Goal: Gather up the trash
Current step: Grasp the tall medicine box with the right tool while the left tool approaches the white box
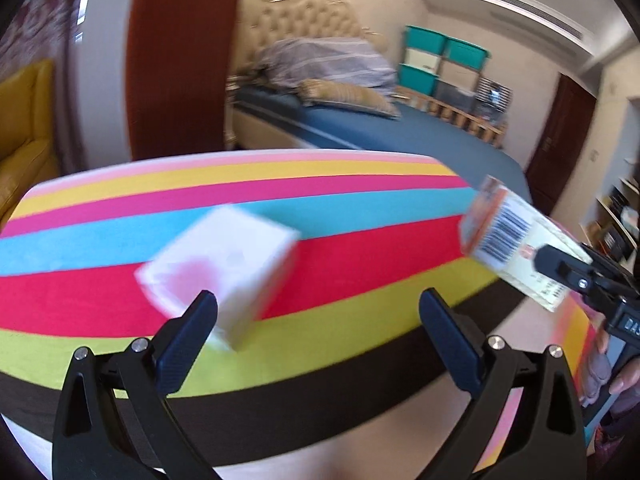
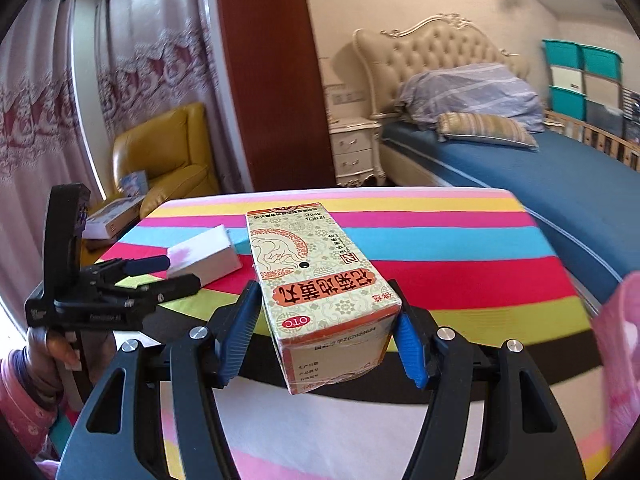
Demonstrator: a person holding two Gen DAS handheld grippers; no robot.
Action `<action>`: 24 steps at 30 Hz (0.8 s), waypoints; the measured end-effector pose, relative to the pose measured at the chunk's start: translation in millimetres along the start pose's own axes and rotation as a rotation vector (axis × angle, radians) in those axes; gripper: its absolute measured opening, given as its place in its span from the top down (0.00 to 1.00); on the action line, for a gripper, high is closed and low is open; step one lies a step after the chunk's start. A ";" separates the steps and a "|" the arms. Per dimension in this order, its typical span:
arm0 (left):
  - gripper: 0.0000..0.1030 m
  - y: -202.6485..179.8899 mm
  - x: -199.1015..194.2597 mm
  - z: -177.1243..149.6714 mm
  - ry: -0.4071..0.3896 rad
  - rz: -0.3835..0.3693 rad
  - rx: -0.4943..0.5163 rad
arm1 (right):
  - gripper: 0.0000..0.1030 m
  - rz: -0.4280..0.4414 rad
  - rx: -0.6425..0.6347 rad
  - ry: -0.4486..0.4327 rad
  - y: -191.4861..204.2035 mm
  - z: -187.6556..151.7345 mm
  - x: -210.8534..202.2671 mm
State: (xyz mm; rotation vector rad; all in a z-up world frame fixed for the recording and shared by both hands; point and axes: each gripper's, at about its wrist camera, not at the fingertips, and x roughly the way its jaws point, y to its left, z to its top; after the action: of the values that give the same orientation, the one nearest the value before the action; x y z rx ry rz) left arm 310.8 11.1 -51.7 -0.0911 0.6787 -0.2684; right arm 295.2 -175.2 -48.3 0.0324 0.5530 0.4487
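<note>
A white box with a pink mark [image 1: 220, 268] lies on the striped table [image 1: 360, 216]; it also shows in the right wrist view [image 2: 206, 256]. My left gripper [image 1: 320, 316] is open, its fingers on either side of the box's near end, not closed on it. It shows from the side in the right wrist view [image 2: 160, 276]. My right gripper [image 2: 324, 320] is shut on a cream medicine box with red print [image 2: 316, 280], held above the table's near edge. That box with its barcode shows in the left wrist view [image 1: 508, 236].
The table has a rainbow-striped cloth [image 2: 440, 240]. Behind it are a bed with blue sheet [image 2: 520, 168], a white nightstand [image 2: 352, 152], a yellow armchair [image 2: 168, 156] with boxes beside it, and a brown pillar [image 2: 264, 72]. Stacked teal bins [image 1: 436, 60] stand at the back.
</note>
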 end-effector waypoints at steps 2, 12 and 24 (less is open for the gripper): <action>0.05 -25.0 3.8 1.5 -0.006 -0.018 0.055 | 0.41 -0.016 0.023 -0.012 -14.1 -5.0 -12.5; 0.04 15.9 -18.6 13.6 -0.092 0.233 0.059 | 0.41 -0.006 0.067 -0.006 -37.8 -16.9 -21.3; 0.04 63.3 38.3 25.8 0.103 0.229 0.105 | 0.41 0.022 -0.030 0.086 35.2 -8.7 33.8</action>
State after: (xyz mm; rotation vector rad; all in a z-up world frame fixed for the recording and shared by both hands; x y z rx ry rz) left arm 369.2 61.3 -65.8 0.1015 0.7690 -0.0888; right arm 302.2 -130.0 -67.4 -0.0094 0.6314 0.4814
